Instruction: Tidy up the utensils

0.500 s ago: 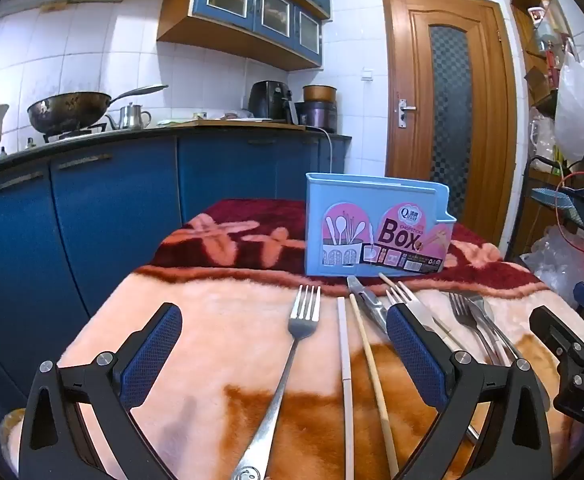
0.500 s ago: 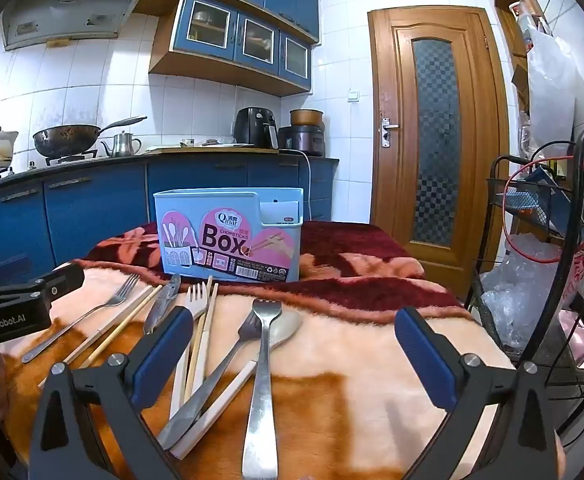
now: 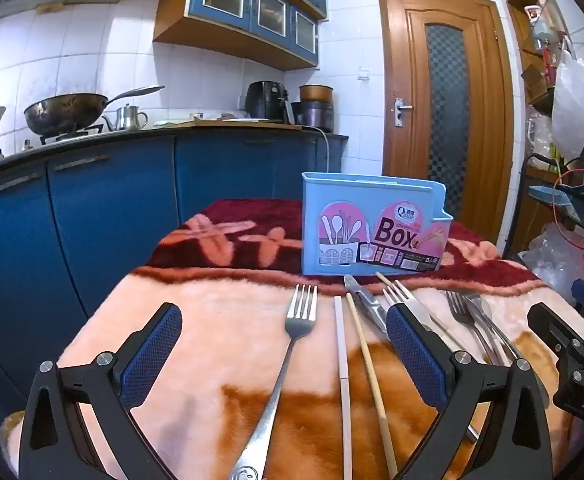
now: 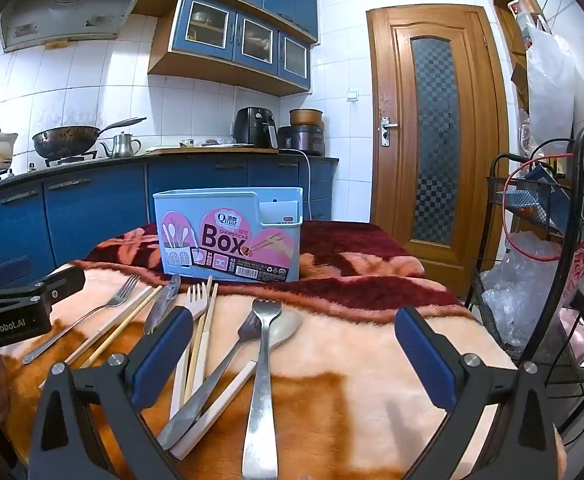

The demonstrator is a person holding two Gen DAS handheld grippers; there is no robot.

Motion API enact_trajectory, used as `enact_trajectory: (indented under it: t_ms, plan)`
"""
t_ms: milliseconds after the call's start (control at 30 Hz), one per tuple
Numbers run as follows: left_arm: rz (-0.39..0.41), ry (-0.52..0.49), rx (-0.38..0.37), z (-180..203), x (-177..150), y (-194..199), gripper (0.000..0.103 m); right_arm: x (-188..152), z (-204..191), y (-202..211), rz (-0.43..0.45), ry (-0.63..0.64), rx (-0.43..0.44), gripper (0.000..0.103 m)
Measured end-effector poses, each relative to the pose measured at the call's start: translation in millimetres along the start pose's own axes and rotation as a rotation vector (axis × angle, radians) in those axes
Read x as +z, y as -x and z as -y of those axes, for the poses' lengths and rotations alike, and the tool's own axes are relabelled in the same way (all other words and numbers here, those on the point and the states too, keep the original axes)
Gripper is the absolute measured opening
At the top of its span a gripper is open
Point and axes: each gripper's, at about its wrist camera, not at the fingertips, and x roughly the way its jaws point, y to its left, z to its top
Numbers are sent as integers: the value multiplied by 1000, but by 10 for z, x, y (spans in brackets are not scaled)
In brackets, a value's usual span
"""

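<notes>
Both my left gripper (image 3: 284,356) and right gripper (image 4: 293,356) gape empty; the thin, slippery steel fork (image 3: 288,356) at frame centre I'd pinch mid-handle.

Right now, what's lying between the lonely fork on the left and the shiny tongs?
Two chopsticks lie between the fork and the tongs: a pale one and a wooden one, side by side on the blanket. The left wrist view shows it best.

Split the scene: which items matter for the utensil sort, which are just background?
Job items: blue chopsticks box; forks; chopsticks; spoon; left gripper and right gripper, both open, holding nothing.

Background: wok; kettle; air fryer; door; wire rack.
</notes>
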Motion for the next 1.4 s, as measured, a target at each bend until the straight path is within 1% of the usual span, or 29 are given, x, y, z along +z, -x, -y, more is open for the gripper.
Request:
enact_trajectory:
  t_ms: [167, 900, 1400]
  plan:
    - [1, -8, 1, 52, -20, 12, 102, -1, -1, -5, -2, -2, 1, 103]
    - [15, -5, 3, 28, -9, -29, 102, -1, 2, 3, 2, -4, 1, 103]
    - [19, -4, 6, 3, 3, 72, 102, -1, -15, 17, 8, -5, -1, 103]
